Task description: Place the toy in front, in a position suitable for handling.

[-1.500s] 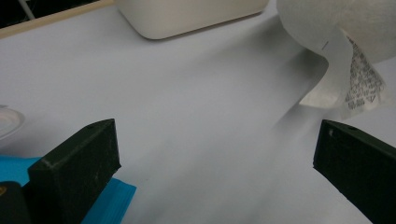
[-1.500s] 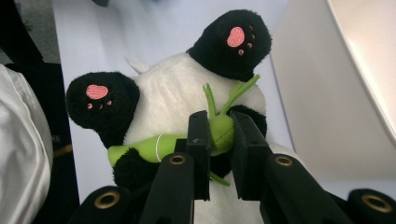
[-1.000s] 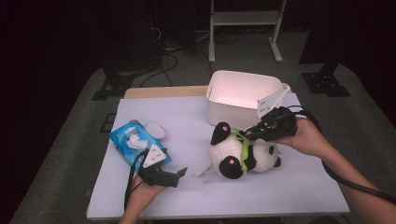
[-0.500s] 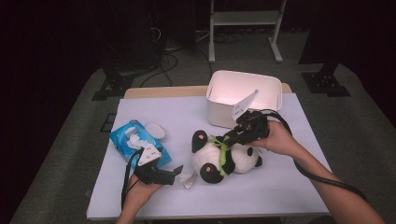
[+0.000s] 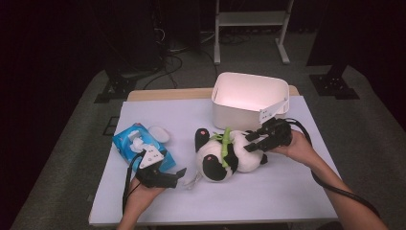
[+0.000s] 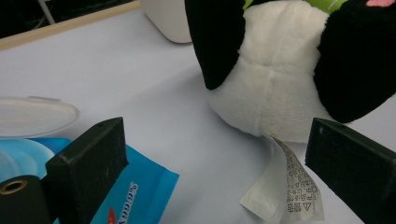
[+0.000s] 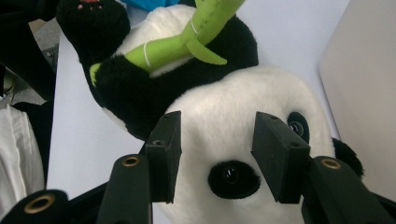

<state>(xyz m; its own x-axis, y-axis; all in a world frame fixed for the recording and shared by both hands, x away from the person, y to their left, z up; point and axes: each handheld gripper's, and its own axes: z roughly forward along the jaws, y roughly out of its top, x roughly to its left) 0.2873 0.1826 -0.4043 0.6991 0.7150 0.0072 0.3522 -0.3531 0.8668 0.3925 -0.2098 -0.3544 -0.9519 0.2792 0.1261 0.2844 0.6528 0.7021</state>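
My left gripper (image 5: 178, 175) lies low beside the blue wipes pack (image 5: 136, 144), jaws spread wide and empty, aimed at the plush panda (image 5: 229, 154) lying mid-table. My right gripper (image 5: 253, 142) reaches in level, jaws just opening, straddling the panda's head without pressing.

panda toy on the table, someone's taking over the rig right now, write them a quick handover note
Right gripper: at the panda's head; its jaws have just been opening, fingers astride the face, no grip.
Left gripper: open, holds nothing, by the panda's sewn-in label.
Panda toy: lies on the table, in front of the white bin, outside it.
Blue wipes pack: lies left of the panda, lid open.
Done: the panda has been carried leftward and set down.
Left: unclear; possibly a regrasp, perhaps to put the panda in the bin.
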